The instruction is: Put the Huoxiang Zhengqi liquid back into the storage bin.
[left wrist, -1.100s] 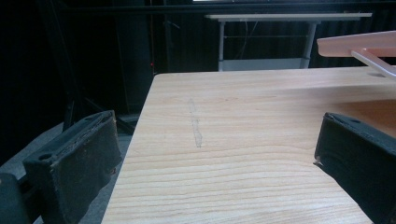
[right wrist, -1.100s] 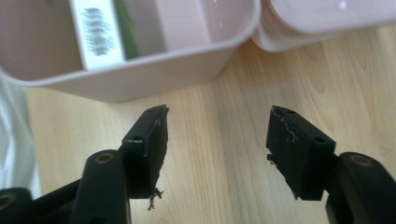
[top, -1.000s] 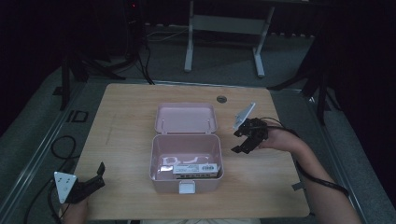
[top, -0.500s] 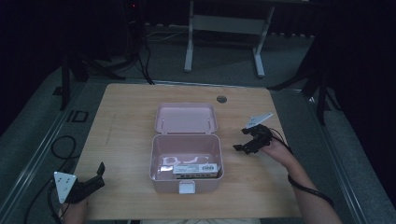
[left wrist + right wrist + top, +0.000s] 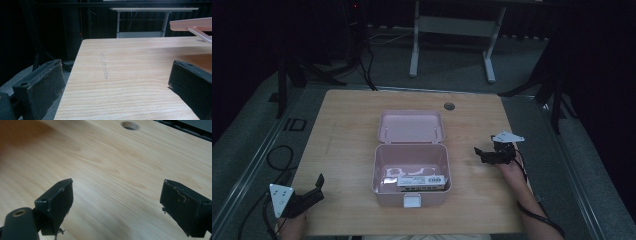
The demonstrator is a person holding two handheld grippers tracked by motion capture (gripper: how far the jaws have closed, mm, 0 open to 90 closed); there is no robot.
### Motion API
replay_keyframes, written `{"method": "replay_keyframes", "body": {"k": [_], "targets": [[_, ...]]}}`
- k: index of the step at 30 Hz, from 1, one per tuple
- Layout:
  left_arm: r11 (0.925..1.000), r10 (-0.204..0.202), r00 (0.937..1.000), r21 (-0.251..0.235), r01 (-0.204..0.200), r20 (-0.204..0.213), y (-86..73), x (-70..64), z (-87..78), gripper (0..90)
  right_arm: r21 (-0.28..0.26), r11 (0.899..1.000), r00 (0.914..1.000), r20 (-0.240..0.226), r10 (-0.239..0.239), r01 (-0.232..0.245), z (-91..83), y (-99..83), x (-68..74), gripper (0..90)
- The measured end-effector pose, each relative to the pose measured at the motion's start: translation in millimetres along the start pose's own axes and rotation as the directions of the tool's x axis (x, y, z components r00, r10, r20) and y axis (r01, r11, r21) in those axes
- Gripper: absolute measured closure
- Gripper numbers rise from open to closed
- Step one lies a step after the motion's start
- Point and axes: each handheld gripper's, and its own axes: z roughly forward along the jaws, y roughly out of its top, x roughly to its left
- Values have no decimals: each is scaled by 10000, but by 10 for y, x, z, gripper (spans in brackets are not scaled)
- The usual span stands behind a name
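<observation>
A pink box (image 5: 411,169) stands open in the middle of the wooden table (image 5: 347,130), its lid (image 5: 411,126) laid back toward the far side. Inside it, near the front wall, lies a white packet with dark print (image 5: 421,182). My right gripper (image 5: 479,152) rests low over the table to the right of the box, open, with bare wood between its jaws (image 5: 115,202). At the table's front left corner my left gripper (image 5: 318,181) is open too, nothing between its jaws (image 5: 115,82). The pink lid's edge (image 5: 192,23) shows at the upper right of the left gripper view.
A round cable hole (image 5: 449,106) sits near the table's far edge, also ahead of the right gripper (image 5: 130,125). A faint pale scuff (image 5: 104,66) marks the wood ahead of the left gripper. Beyond the table stands a metal frame (image 5: 452,30) on dark floor.
My right gripper has drawn back from the box's right side toward the table's right edge and sunk lower. The left gripper has not moved.
</observation>
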Motion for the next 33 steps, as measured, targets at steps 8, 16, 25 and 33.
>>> {"method": "replay_keyframes", "body": {"k": [8,16,25,33], "targets": [[10000,3,10000,-5,-3,-12,0,-1,0,2,-405,9940,9904,899,1049,-1016,-83,-163,-118,112],[10000,12,10000,-19,-12,-14,-1,-2,-1,2,-1074,9694,9671,1051,2318,-2207,-227,-271,-243,127],[10000,16,10000,-35,-16,-15,-2,-2,-2,2,-1555,9316,9280,1298,3491,-3287,-332,-425,-388,128],[10000,50,10000,-61,-50,-7,-3,-5,-5,2,-1536,9050,8921,1678,4195,-3967,-415,-522,-522,128]]}}
